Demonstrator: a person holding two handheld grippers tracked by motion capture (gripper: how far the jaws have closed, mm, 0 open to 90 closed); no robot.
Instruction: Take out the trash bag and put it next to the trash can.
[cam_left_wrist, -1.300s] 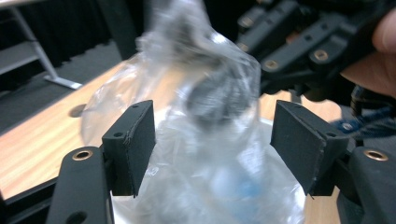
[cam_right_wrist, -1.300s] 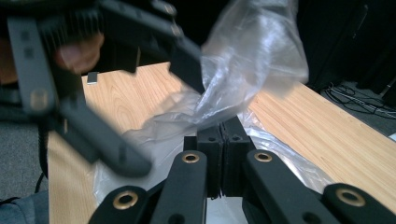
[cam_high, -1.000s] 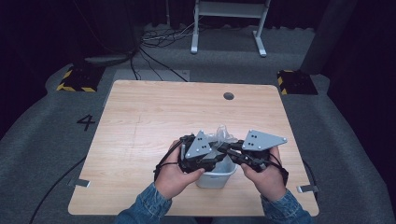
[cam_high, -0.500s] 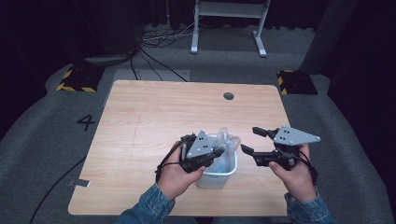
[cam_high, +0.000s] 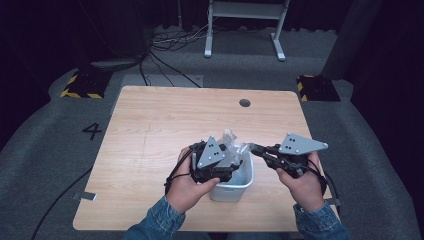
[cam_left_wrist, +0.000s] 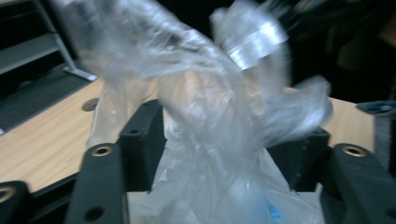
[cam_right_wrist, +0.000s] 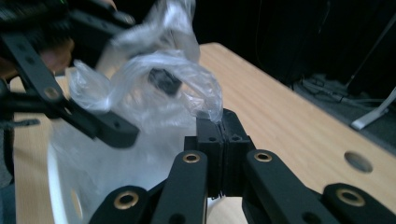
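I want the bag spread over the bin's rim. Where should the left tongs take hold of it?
Probably the loose upper edge of the bag, where it bunches above the bin, coming from the left side opposite the right tongs, which pinch its right edge. That film stands free of the rim, so the left tongs can close on it and pull outward.

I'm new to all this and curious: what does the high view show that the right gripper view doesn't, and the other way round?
The high view alone takes in the whole wooden table, the number 4 on the floor and both denim sleeves.

The right gripper view alone shows, close up, the right gripper with its jaws shut on an edge of the clear plastic bag.

Both show that bag sitting in the white bin, the left gripper beside it, and the round hole in the table.
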